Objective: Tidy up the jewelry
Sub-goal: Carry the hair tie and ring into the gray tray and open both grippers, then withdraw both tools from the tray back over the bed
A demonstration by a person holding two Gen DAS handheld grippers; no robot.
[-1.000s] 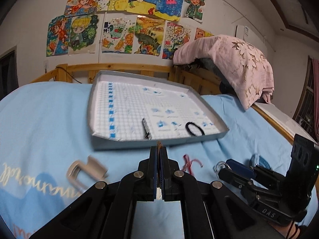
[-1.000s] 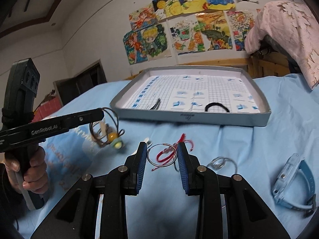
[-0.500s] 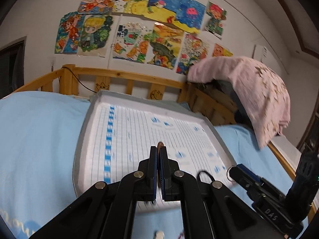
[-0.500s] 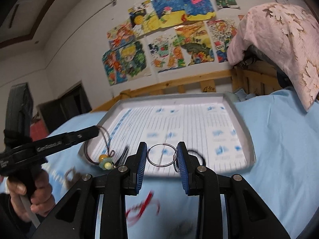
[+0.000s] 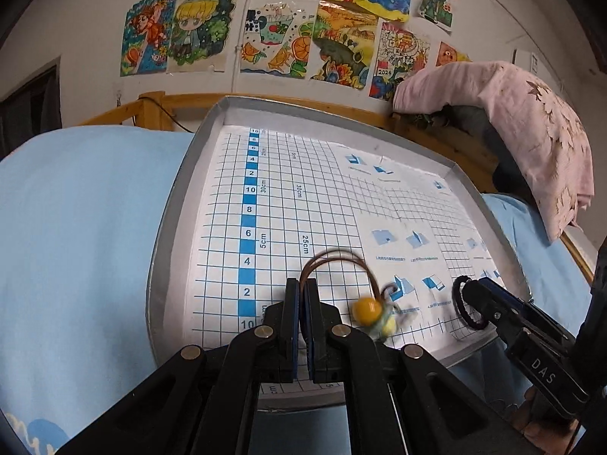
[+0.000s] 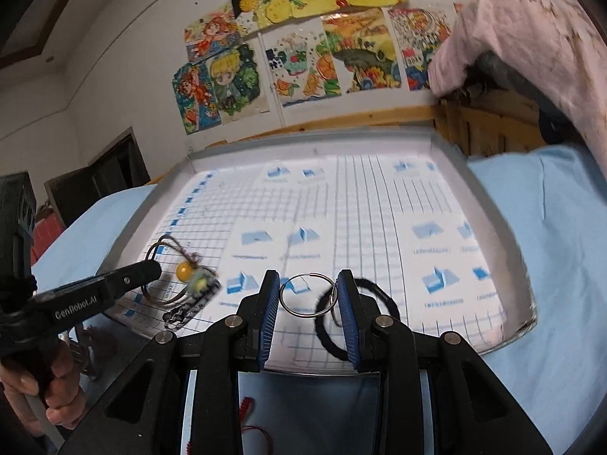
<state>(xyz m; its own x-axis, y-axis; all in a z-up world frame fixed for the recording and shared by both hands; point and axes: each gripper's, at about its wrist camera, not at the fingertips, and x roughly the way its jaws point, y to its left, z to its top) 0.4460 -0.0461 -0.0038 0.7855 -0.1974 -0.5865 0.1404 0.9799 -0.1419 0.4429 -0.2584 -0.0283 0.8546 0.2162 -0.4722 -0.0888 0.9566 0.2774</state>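
A grey tray (image 5: 178, 204) (image 6: 508, 223) lined with blue grid paper lies on the blue bedsheet. My left gripper (image 5: 302, 284) (image 6: 151, 267) is shut on a brown cord bracelet (image 5: 334, 256) (image 6: 165, 244) whose orange bead (image 5: 366, 310) (image 6: 184, 271) and pale charm dangle over the tray's near part. My right gripper (image 6: 308, 278) (image 5: 468, 288) is shut on a thin silver hoop (image 6: 305, 295), held above the tray's front area. A black hair tie (image 6: 375, 295) (image 5: 464, 309) lies in the tray under the right fingers. A dark patterned hair clip (image 6: 191, 305) lies in the tray near its front left.
A red string (image 6: 250, 417) lies on the sheet just in front of the tray. A wooden bed rail (image 5: 341, 108) and a pink cloth pile (image 5: 531, 125) stand behind the tray. A hand (image 6: 57, 383) grips the left tool's handle at lower left.
Both grippers have moved forward from over the bedsheet to above the tray, carrying the bracelet and the hoop. The loose items on the sheet have dropped out of view.
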